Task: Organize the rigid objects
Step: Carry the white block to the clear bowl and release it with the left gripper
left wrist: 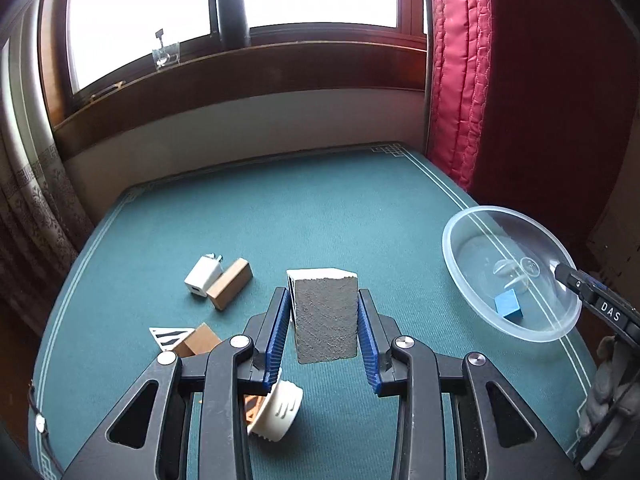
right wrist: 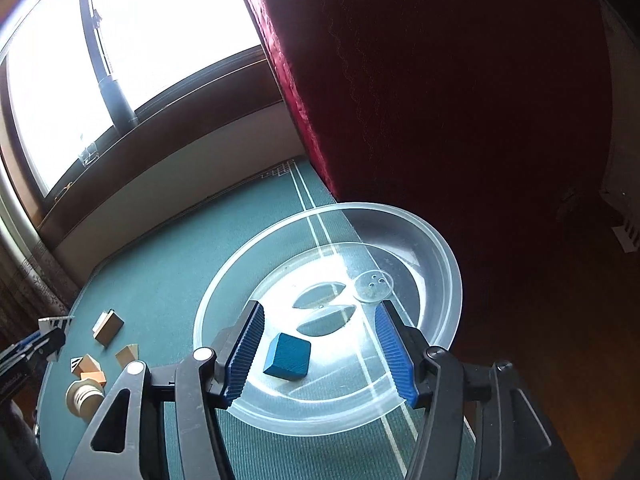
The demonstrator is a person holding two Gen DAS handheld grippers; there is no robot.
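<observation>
My left gripper (left wrist: pixel 323 312) is shut on a grey block with a white top (left wrist: pixel 326 316) and holds it above the green table (left wrist: pixel 320 216). A clear plastic bowl (left wrist: pixel 460 248) sits at the right with a blue cube (left wrist: pixel 509 304) in it. My right gripper (right wrist: pixel 320 344) is open over the bowl (right wrist: pixel 448 264), its pads either side of the blue cube (right wrist: pixel 287 356), not touching it. Its tip shows in the left wrist view (left wrist: pixel 576 280). On the table's left lie a white charger (left wrist: pixel 202 278), a wooden block (left wrist: pixel 231 283), a striped wedge (left wrist: pixel 168 336) and a white round cap (left wrist: pixel 278 408).
A red curtain (left wrist: pixel 520 100) hangs right behind the bowl. The window sill (left wrist: pixel 240 60) holds a dark bottle (left wrist: pixel 232 12) and a small glass (left wrist: pixel 165 54). A patterned curtain (left wrist: pixel 28 200) hangs at the left. More small wooden pieces (right wrist: pixel 90 368) lie at the table's left.
</observation>
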